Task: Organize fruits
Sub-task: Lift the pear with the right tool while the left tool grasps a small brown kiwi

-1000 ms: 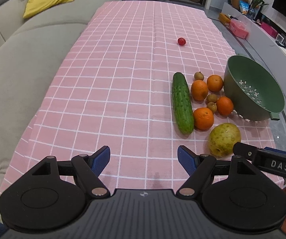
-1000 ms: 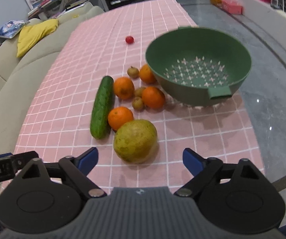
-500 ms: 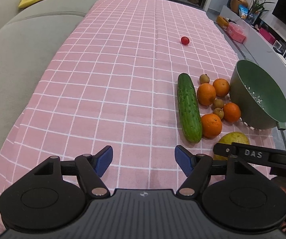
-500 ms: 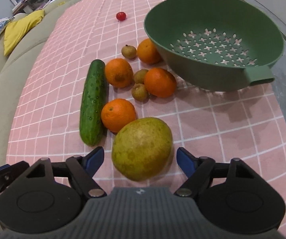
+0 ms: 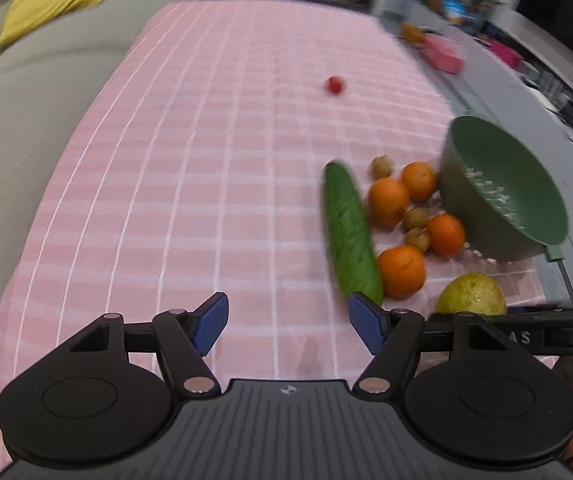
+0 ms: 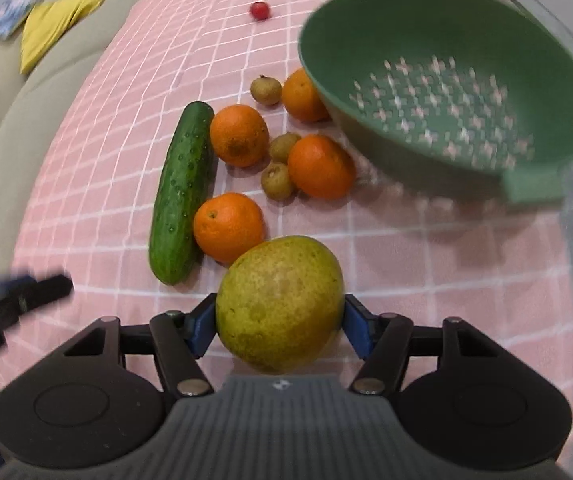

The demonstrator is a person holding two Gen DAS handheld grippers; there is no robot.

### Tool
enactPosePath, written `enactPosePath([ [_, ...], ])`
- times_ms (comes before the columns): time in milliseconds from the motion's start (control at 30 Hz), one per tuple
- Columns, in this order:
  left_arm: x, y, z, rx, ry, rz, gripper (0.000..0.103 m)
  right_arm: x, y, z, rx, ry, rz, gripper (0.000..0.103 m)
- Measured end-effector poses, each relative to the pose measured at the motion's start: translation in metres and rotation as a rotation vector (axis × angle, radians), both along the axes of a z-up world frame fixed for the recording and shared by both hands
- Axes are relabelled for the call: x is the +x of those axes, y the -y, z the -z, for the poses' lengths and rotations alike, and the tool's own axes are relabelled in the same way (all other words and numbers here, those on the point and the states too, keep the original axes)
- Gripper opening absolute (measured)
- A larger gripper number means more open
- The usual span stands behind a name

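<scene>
A big yellow-green fruit (image 6: pixel 280 304) sits on the pink checked tablecloth (image 6: pixel 426 264) between the blue pads of my right gripper (image 6: pixel 278 322). Its jaws are closing and both pads touch the fruit's sides. Beyond it lie a cucumber (image 6: pixel 182 192), several oranges (image 6: pixel 228 226) and three small brown fruits (image 6: pixel 277 180). A green colander (image 6: pixel 426 168) stands empty at the right. A small red fruit (image 6: pixel 260 11) lies alone farther back. My left gripper (image 5: pixel 288 322) hovers over bare cloth left of the cucumber (image 5: pixel 350 236), jaws wide and closing slightly, with nothing between them.
A beige sofa (image 5: pixel 26 120) with a yellow cushion (image 5: pixel 50 4) runs along the table's left side. The table's right edge (image 5: pixel 566 280) lies just past the colander (image 5: pixel 502 188), with grey floor beyond. The right gripper's black body (image 5: pixel 546 328) shows beside my left one.
My right gripper came down and forward over the yellow-green fruit, and its jaws narrowed until the pads met it. The left gripper drifted nearer the cucumber, its jaws a little narrower.
</scene>
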State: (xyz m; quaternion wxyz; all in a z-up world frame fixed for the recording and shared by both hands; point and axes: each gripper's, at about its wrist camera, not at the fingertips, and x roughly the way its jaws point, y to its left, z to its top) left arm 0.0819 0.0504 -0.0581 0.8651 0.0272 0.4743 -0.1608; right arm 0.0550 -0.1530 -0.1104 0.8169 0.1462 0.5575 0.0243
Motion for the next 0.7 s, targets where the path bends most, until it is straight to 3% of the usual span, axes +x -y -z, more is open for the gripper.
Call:
enactPosePath([
  [100,0.019,0.015,-0.005,0.026,0.062,0.177,0.074,0.001,0.014,-0.01,-0.059,0.003,-0.083,0.062],
  [233,0.044,0.046,-0.004,0.174,0.134,0.385,0.071,-0.006,0.042,-0.012,-0.036,-0.013,-0.059,0.062],
  [500,0.077,0.091,-0.005,0.162,0.212,0.61,0.07,-0.02,0.06,-0.011,0.055,-0.022,-0.026,0.062],
  [600,0.091,0.111,0.007,0.204,0.196,0.737,0.069,-0.022,0.062,-0.011,0.084,-0.028,-0.028,0.062],
  [700,0.107,0.126,0.019,0.255,0.157,0.806,0.056,-0.021,0.065,-0.008,0.106,-0.036,-0.028,0.062],
])
